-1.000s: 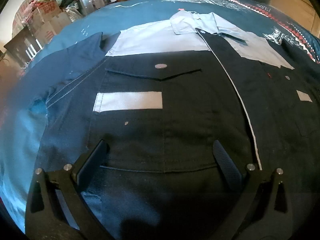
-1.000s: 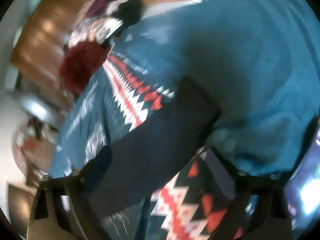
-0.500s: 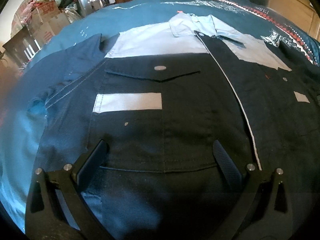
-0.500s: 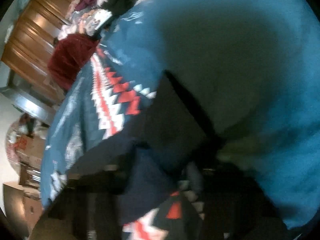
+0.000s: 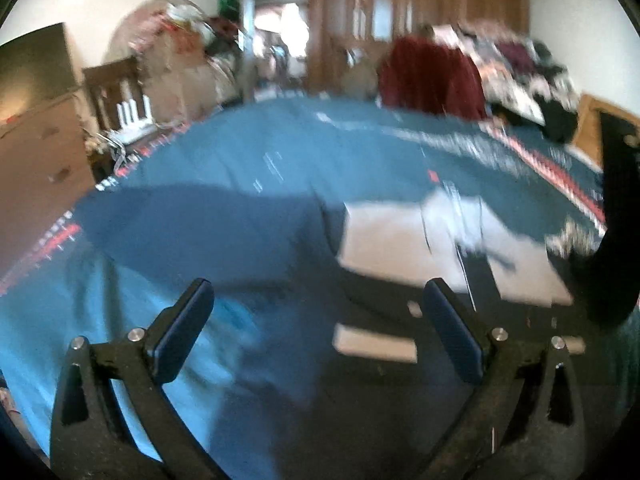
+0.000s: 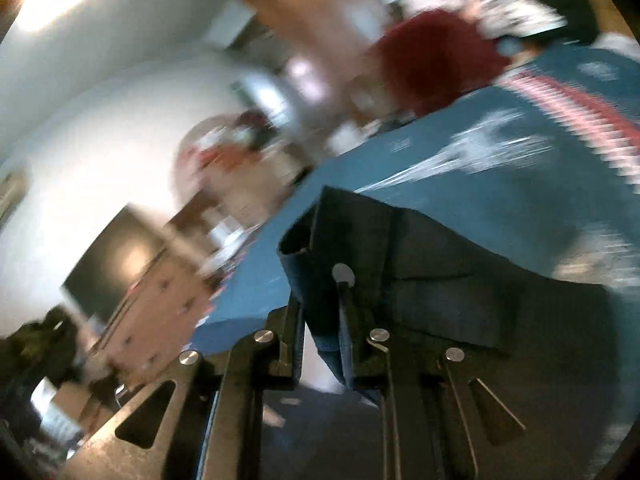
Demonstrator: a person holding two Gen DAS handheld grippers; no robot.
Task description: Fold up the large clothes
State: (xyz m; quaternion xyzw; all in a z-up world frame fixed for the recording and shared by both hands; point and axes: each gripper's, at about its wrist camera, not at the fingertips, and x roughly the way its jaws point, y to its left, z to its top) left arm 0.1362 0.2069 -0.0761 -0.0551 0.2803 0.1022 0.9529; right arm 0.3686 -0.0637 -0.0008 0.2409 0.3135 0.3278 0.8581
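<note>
Left gripper (image 5: pixel 318 330) wide open and empty above a dark jacket (image 5: pixel 384 364); right gripper (image 6: pixel 324 344) clamped on its cuff (image 6: pixel 340 240), lifted above a blue bedspread (image 6: pixel 500 184)

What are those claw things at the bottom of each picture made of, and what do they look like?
Both are alike. The left gripper has two black, angular, strut-like arms with cut-out slots and round silver pins at the joints; each ends in a flat, dark blue rectangular pad. The right gripper shows the same black frame, slots and silver pins. No cables, markings, hands or sleeves are visible.
</note>
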